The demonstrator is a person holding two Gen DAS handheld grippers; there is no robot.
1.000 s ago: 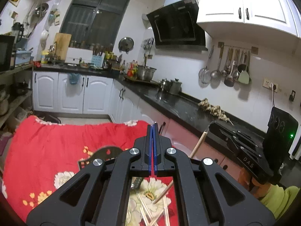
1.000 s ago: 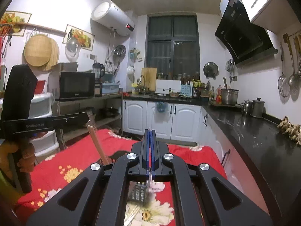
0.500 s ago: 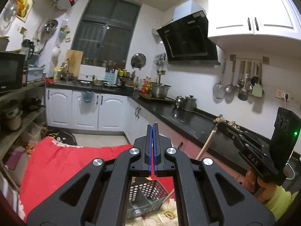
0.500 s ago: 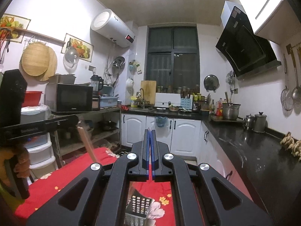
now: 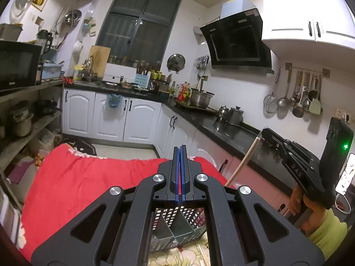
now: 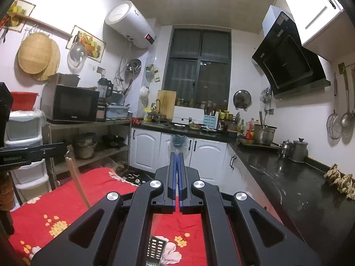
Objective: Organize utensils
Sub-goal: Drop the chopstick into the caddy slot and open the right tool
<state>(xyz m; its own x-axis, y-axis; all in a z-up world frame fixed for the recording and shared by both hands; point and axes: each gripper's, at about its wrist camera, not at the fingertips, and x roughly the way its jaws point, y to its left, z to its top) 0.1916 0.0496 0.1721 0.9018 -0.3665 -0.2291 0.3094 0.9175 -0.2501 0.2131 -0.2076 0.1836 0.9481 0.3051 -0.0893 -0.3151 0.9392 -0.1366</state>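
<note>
I find the dark grey perforated plastic utensil basket (image 5: 177,228) with inner dividers low in the left wrist view, directly beneath my left gripper (image 5: 179,153), standing on the red floral tablecloth (image 5: 73,190); a corner of it (image 6: 155,250) shows under my right gripper (image 6: 176,155) in the right wrist view. Light wooden chopsticks (image 5: 203,255) lie on the cloth just beside the basket, partly hidden by the gripper frame.

Each gripper holds one light wooden chopstick. In the left wrist view, the right gripper (image 5: 264,133) clamps the top of a chopstick (image 5: 243,161) that slants down toward the basket. In the right wrist view, the left gripper (image 6: 63,148) clamps another chopstick (image 6: 76,177) angled down over the cloth. Both pairs of blue-padded jaws are closed.

A hand (image 5: 299,201) in a yellow-green sleeve (image 5: 328,232) carries the right gripper. The black countertop (image 6: 288,181) runs along the right, white cabinets (image 6: 153,148) behind.
</note>
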